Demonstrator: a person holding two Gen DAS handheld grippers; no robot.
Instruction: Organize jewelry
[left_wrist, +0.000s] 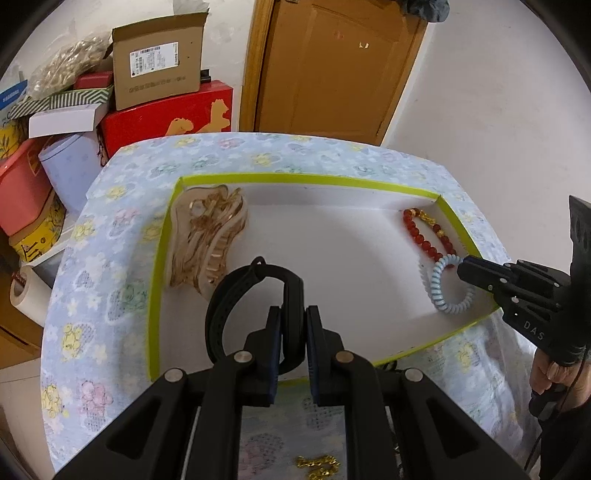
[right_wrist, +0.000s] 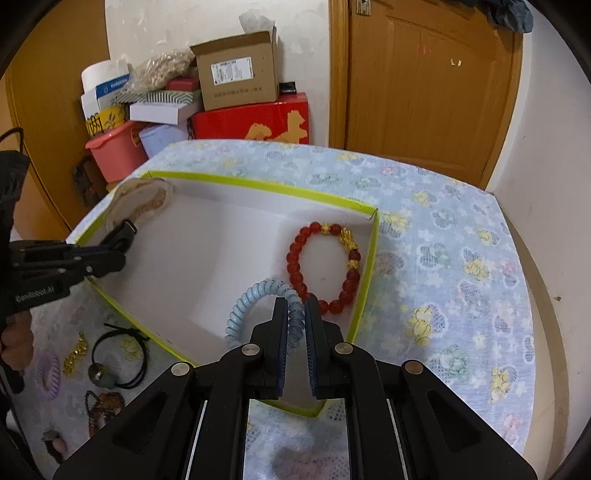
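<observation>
Left hand-held gripper (left_wrist: 293, 332) clamping black strap (left_wrist: 221, 314), apparently over tray (left_wrist: 332, 181)

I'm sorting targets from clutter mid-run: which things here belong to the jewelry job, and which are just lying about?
Job:
green-edged tray
black watch band in left tool
blue coil hair tie in right tool
red bead bracelet
hair claw clip
black hair tie
gold chain
purple coil hair tie

Lying about:
cardboard box
red box
pink bin

In the green-rimmed white cardboard tray (right_wrist: 369, 254), the red bead bracelet (right_wrist: 325, 266) lies far right, the blue coiled hair tie (right_wrist: 243, 302) touching it in front, the beige claw clip (left_wrist: 207, 240) far left.
</observation>
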